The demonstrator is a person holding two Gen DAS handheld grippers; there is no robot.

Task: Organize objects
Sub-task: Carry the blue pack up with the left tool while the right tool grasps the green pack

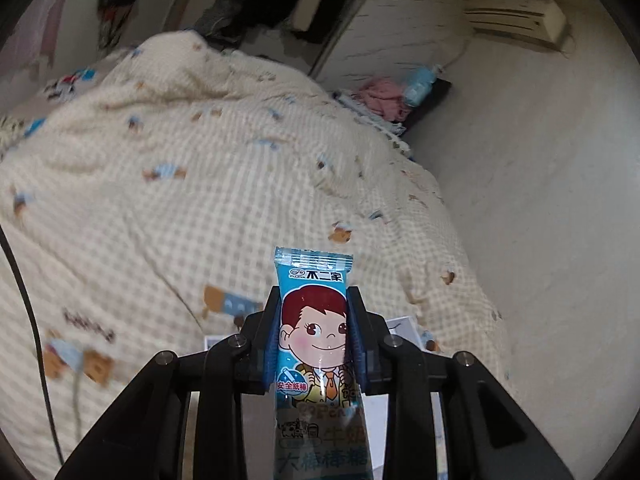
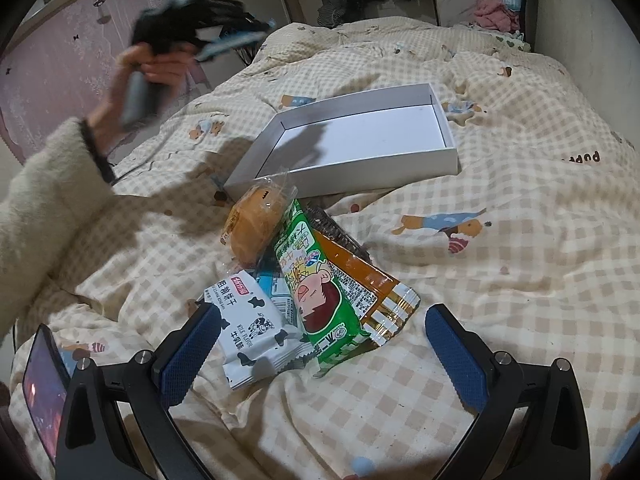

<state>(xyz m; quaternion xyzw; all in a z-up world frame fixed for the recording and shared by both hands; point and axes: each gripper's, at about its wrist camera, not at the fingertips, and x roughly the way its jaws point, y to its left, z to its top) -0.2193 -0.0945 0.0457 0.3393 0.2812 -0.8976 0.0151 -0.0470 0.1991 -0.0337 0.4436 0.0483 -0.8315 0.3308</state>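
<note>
My left gripper (image 1: 314,300) is shut on a blue lollipop packet (image 1: 314,320) with a cartoon face, held upright above the checked quilt (image 1: 180,200). The right wrist view shows that gripper (image 2: 224,36) blurred and raised at the far left in a person's hand (image 2: 160,68). My right gripper (image 2: 322,312) stands open over a snack pile: a green lollipop packet (image 2: 316,280), a white milk biscuit packet (image 2: 252,336), a wrapped orange bun (image 2: 256,224) and an orange-gold packet (image 2: 372,292). Behind the pile lies an open white box (image 2: 348,176) with nothing inside.
A phone (image 2: 40,396) lies at the lower left on the quilt. A fluffy cream sleeve (image 2: 40,184) reaches across the left side. Pink clothes (image 2: 496,14) sit at the bed's far corner. A wall runs along the bed's right side, with an air conditioner (image 1: 520,20) on it.
</note>
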